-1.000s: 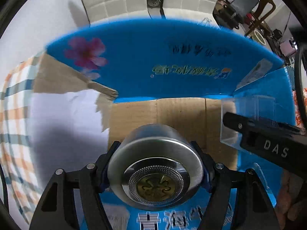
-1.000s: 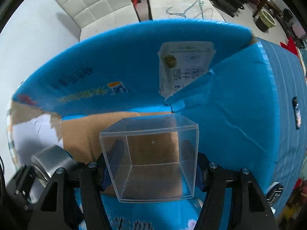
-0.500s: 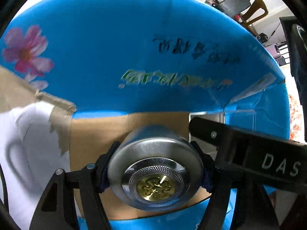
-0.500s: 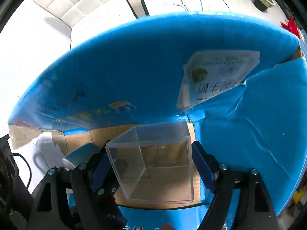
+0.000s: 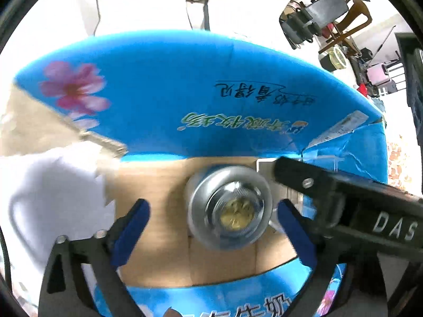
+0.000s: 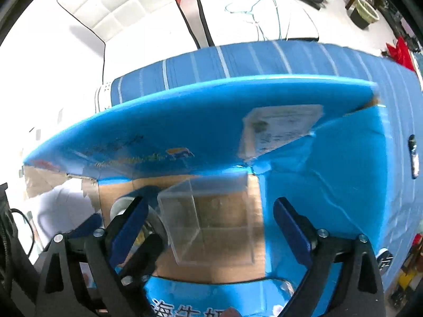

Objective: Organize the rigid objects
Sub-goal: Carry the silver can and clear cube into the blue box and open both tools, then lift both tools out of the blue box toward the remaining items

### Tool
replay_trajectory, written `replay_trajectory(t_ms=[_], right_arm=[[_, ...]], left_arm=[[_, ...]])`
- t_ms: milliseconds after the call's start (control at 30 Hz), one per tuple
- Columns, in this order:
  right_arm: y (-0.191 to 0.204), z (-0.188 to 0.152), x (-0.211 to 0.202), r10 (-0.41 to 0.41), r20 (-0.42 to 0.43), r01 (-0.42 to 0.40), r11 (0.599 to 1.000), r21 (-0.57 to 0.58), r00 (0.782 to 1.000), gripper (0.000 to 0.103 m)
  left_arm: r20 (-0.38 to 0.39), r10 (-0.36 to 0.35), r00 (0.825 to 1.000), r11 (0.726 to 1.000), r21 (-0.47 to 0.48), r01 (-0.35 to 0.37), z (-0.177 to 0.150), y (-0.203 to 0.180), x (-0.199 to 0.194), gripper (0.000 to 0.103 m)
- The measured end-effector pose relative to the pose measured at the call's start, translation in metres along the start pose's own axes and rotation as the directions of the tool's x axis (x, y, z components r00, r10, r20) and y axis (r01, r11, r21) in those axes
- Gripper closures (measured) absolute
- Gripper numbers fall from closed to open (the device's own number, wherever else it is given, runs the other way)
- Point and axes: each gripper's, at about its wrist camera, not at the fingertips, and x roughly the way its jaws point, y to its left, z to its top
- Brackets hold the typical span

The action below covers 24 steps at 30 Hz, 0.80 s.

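Note:
A silver metal can (image 5: 230, 208) with a gold emblem on its end lies on the brown floor of a blue cardboard box (image 5: 185, 92). My left gripper (image 5: 211, 206) is open, its blue pads standing apart from the can on either side. A clear plastic cube (image 6: 211, 222) rests on the same box floor (image 6: 238, 261), to the right of the can (image 6: 121, 206). My right gripper (image 6: 210, 206) is open, with both pads clear of the cube. In the left wrist view the right gripper's black body (image 5: 357, 211) crosses in from the right.
The blue box walls (image 6: 185, 121) rise on the far and right sides. White paper (image 5: 53, 185) lies over the box's torn left side. A blue striped cloth (image 6: 264, 60) and a white quilted cushion (image 6: 119, 8) lie beyond. Chairs and clutter (image 5: 330, 8) stand far right.
Both grippers have opened and drawn back. The can has left the left gripper and the clear cube has left the right one; both now lie on the box floor.

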Motion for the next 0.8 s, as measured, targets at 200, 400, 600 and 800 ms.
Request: replay_trajectory(t_ms=[200,400,600,800], right_arm=[[-0.011,-0.031,-0.025,-0.067,0.06,0.069,0.997,-0.036,0.996,0.0],[-0.028,-0.093,-0.053,-0.093,0.099,0.102,0.992,-0.08,0.991,0.0],[-0.025,-0.135,-0.101,-0.061,0.193,0.088,0.987,-0.133,0.979,0.0],[-0.026,-0.184,-0.158,-0.031,0.285,0.087,0.978,-0.187,0.958,0.0]], left_arm=[[0.08,0.053,0.995,0.998,-0.044,-0.05,-0.042,0.028,-0.039,0.0],[0.174,0.169,0.97,0.985,-0.055,-0.162,-0.055,0.035,-0.074,0.0],[0.244,0.215,0.946,0.976,-0.068,-0.205,-0.073,0.022,-0.101,0.0],[0.275,0.251,0.928,0.968,-0.092,-0.235,-0.103,0.004,-0.137,0.0]])
